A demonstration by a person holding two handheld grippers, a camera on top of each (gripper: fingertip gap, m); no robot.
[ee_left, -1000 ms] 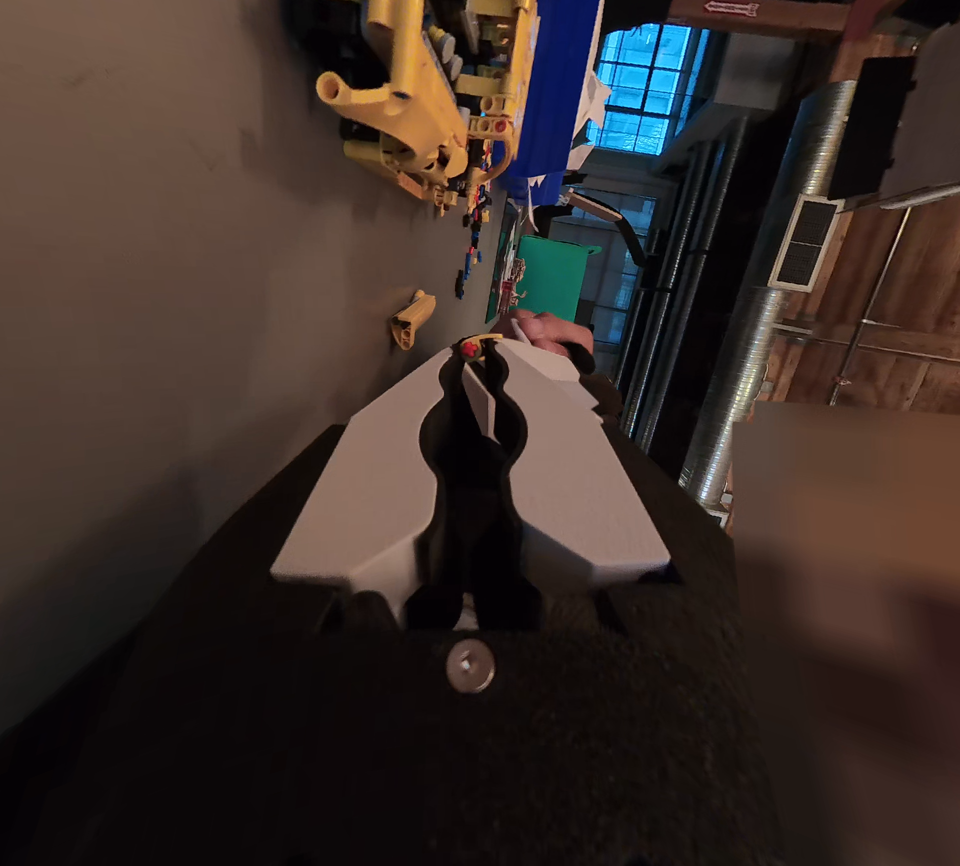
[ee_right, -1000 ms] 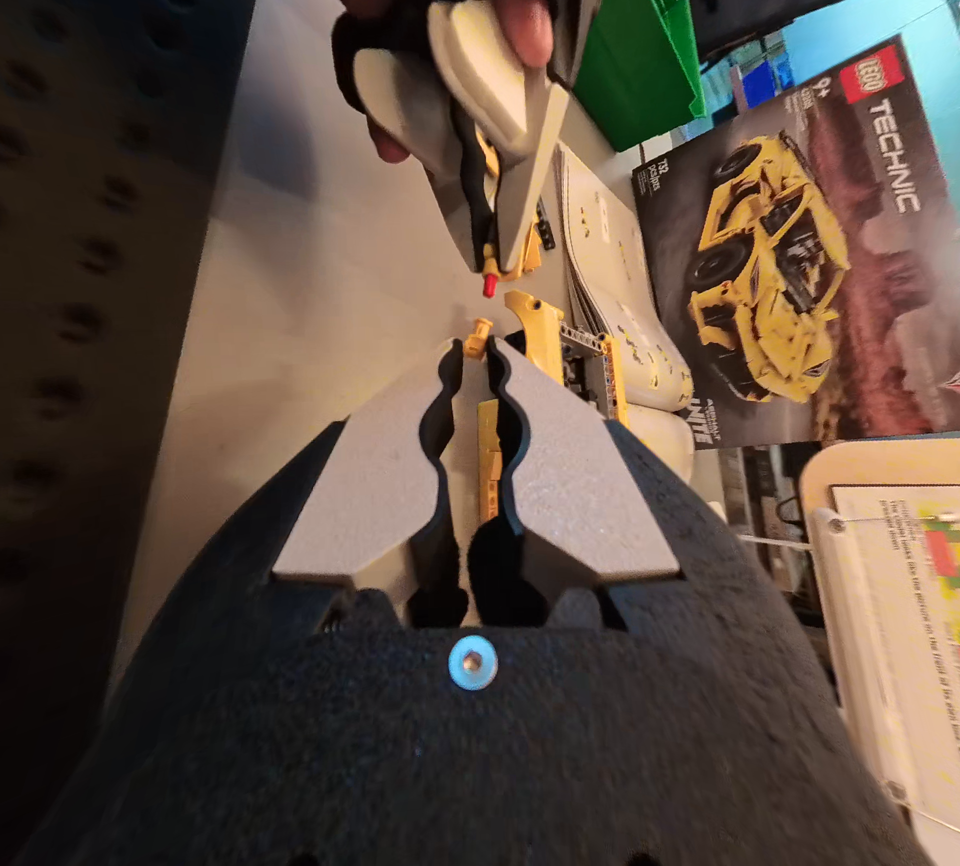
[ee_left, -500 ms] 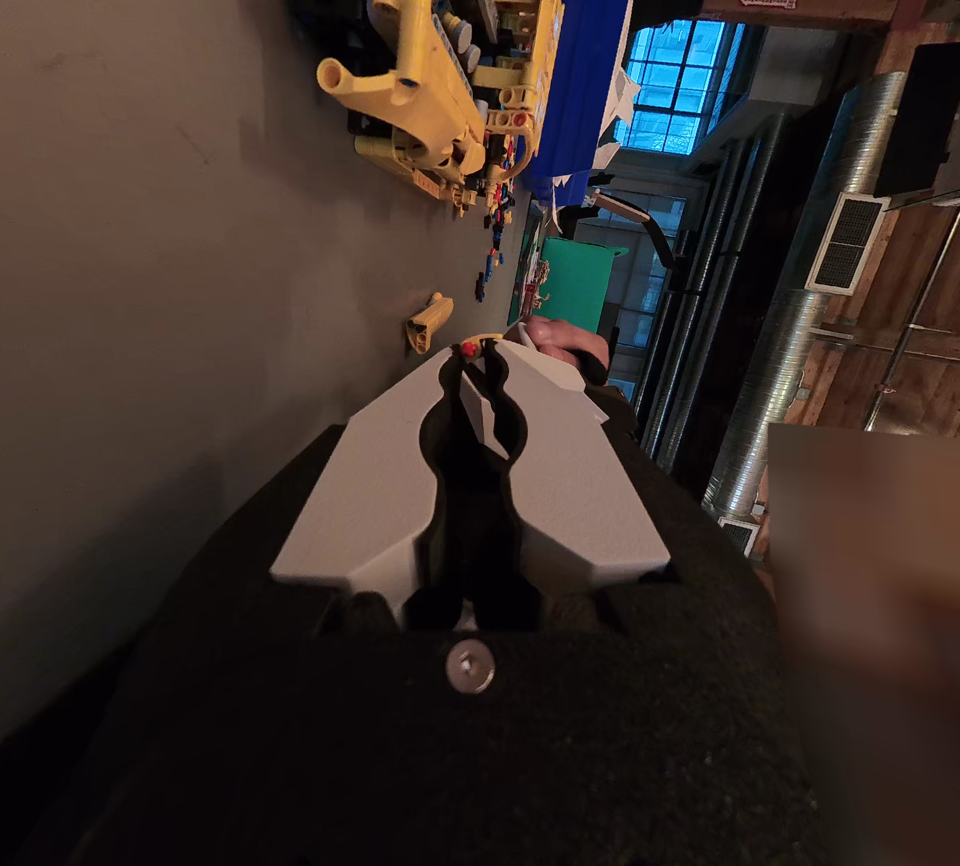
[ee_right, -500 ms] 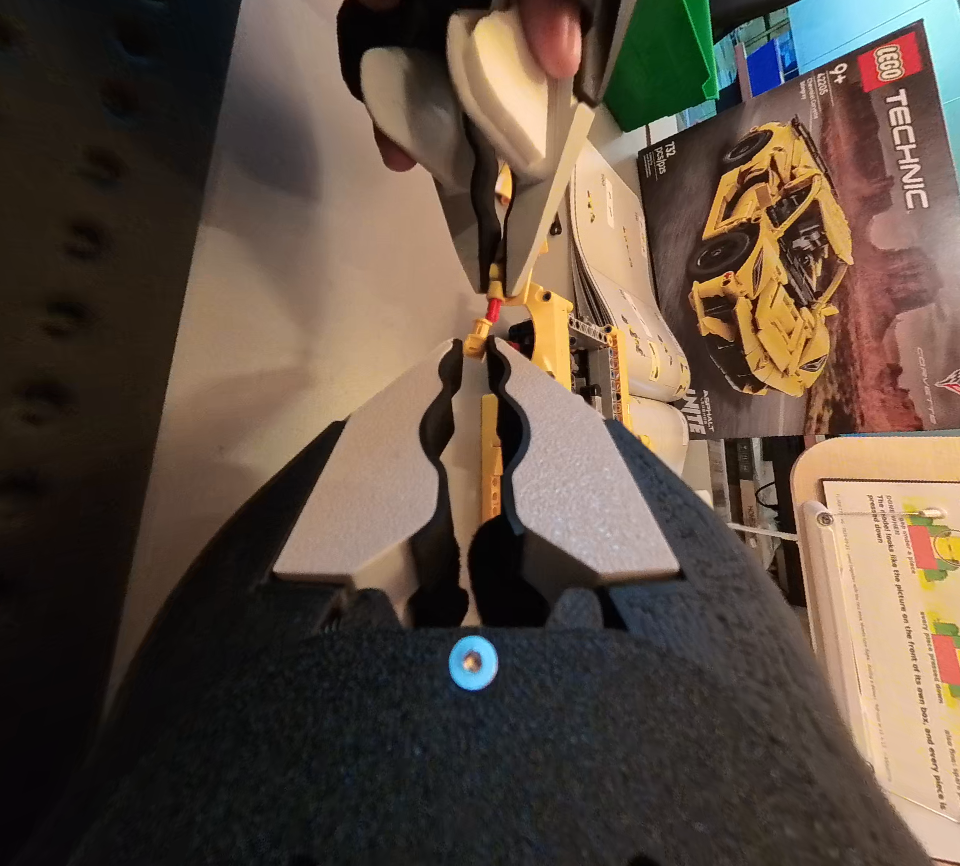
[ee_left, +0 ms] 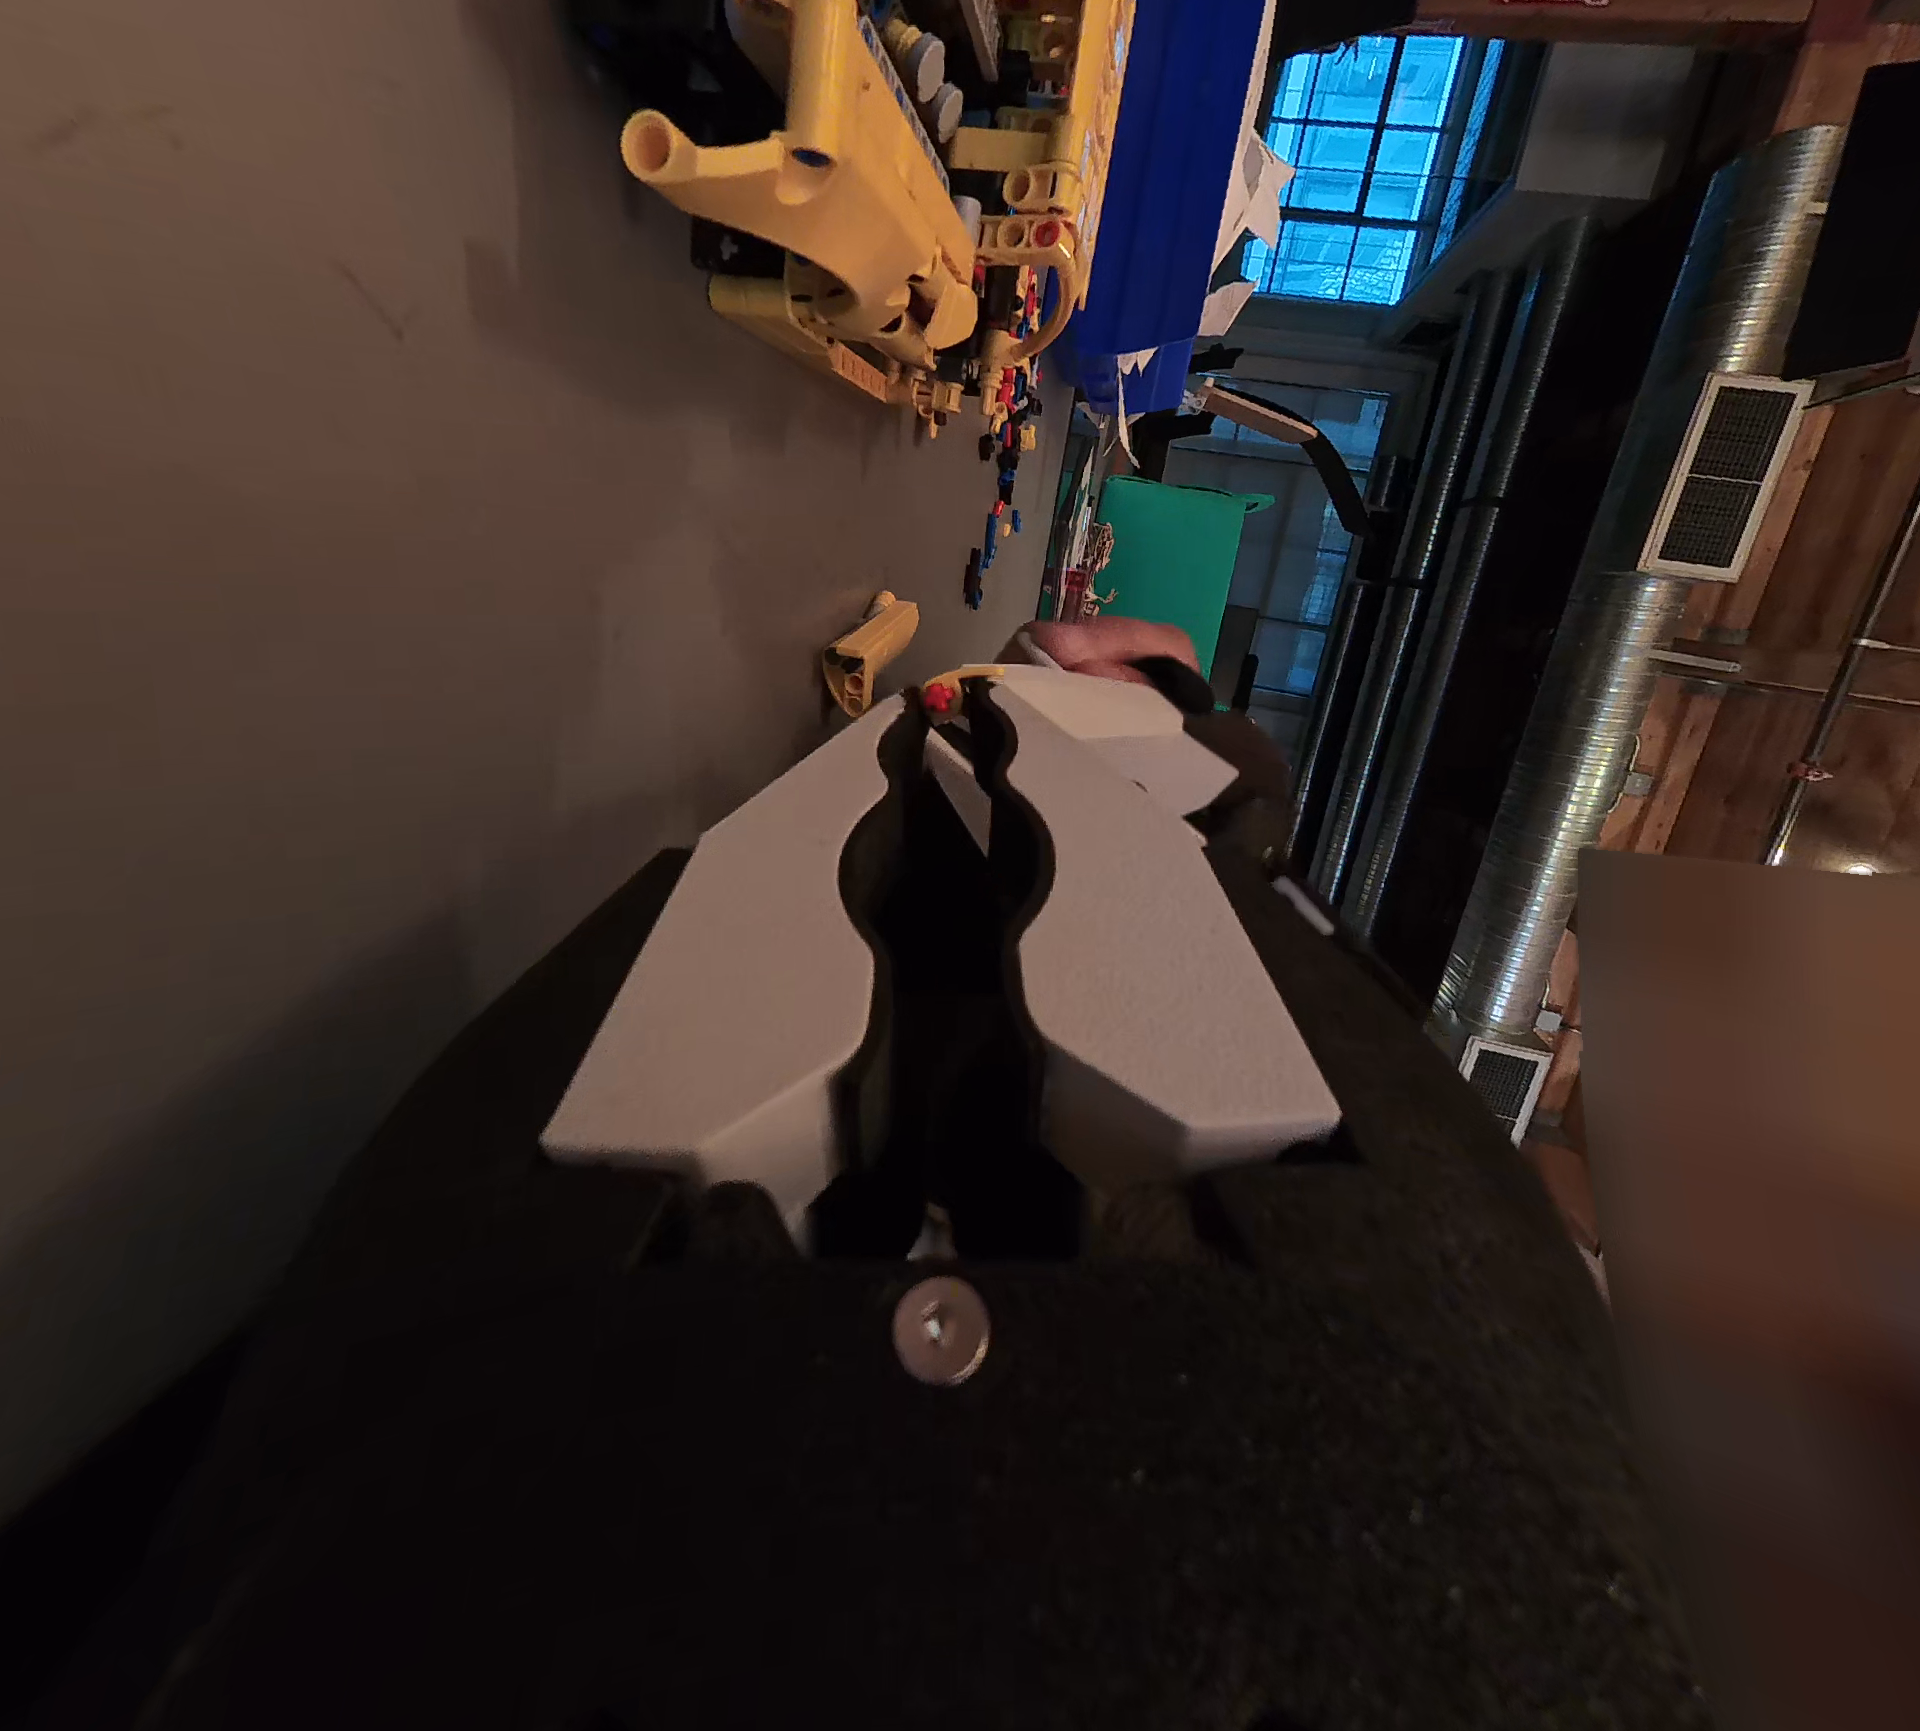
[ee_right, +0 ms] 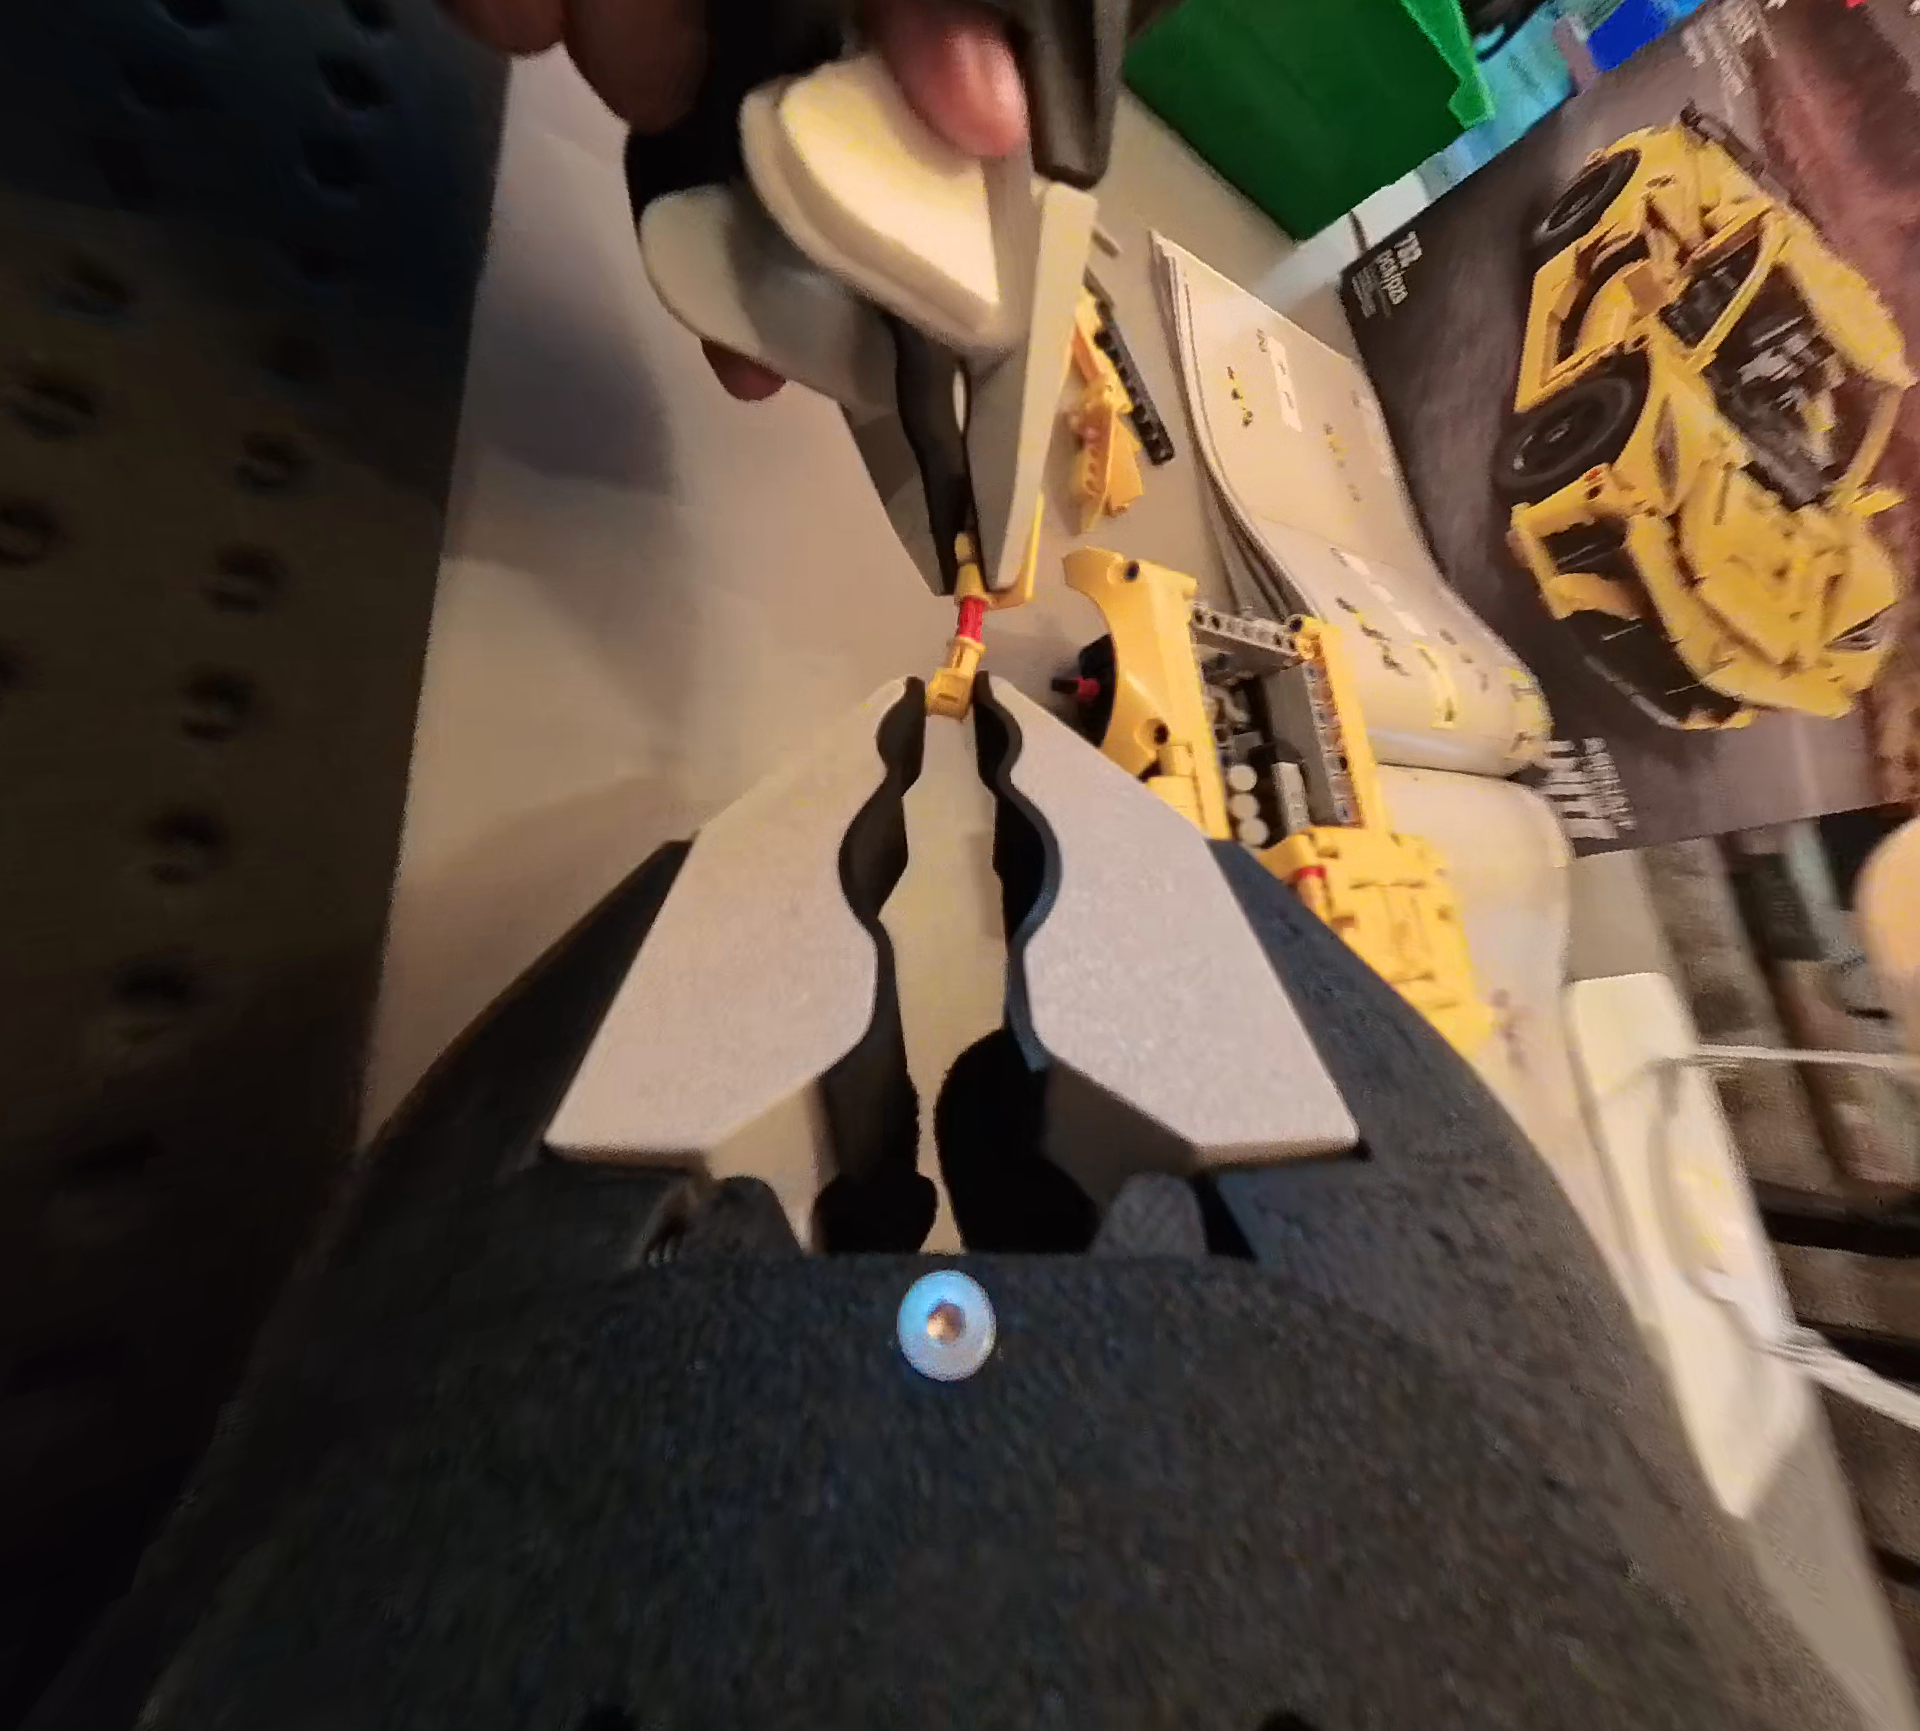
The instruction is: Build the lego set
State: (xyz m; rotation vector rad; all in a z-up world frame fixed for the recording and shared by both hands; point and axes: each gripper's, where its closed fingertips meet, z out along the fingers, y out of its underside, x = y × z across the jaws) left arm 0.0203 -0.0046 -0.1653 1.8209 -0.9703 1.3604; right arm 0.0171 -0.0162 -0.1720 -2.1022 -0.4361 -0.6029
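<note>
Right wrist view, left to right: right gripper (ee_right: pixel 948 694) clenched on a small yellow connector (ee_right: pixel 950 690); red axle (ee_right: pixel 969 619) joins it to the yellow piece (ee_right: pixel 1013 575) clamped in the left gripper (ee_right: pixel 975 575) at 12 o'clock; partly built yellow car (ee_right: pixel 1262 746) at 2 o'clock on the table (ee_right: pixel 644 601); instruction booklet (ee_right: pixel 1309 476); set box (ee_right: pixel 1704 476) at 3 o'clock.

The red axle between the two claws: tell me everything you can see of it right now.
The red axle is a short, thin plastic pin, glossy red, held in the air above the table. It runs almost straight between two small yellow pieces. Its upper end enters the yellow piece pinched in the left claw; its lower end meets the yellow connector pinched in the right claw. How deep it sits in either cannot be told. In the left wrist view only its red tip shows.
</note>
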